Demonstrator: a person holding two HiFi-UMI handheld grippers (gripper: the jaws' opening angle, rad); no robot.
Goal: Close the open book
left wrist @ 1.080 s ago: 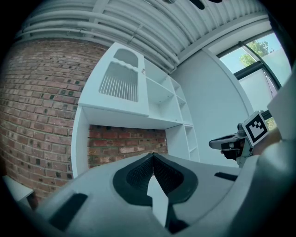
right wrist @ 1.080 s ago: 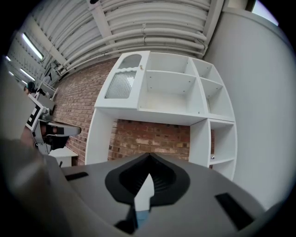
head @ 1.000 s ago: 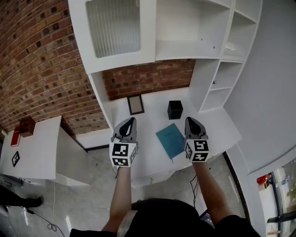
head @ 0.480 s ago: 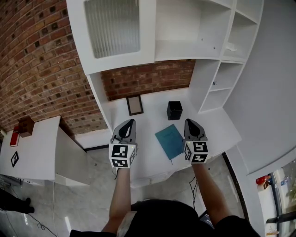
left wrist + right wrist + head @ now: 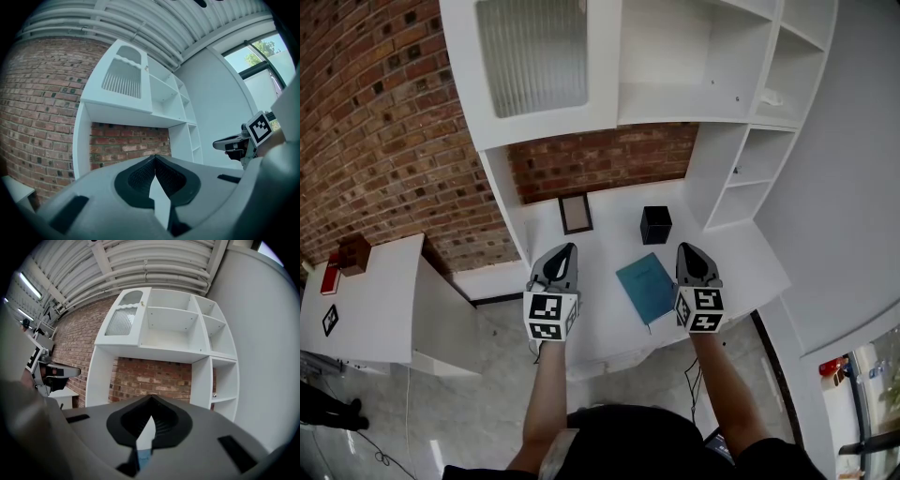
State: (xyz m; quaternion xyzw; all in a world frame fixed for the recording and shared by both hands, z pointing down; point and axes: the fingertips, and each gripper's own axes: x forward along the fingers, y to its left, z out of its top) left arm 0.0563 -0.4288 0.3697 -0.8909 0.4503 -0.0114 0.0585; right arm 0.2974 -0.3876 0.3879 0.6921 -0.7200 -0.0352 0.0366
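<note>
The teal book lies closed on the surface. The left claw and right claw flank it, pinched together and empty; the job looks done

Black box, small frame (by the brick wall), white shelves

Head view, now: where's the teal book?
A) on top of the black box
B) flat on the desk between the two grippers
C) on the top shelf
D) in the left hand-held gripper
B: the book lies flat on the desk, between the left hand-held gripper and the right hand-held gripper, both of which are shut on nothing.
</note>
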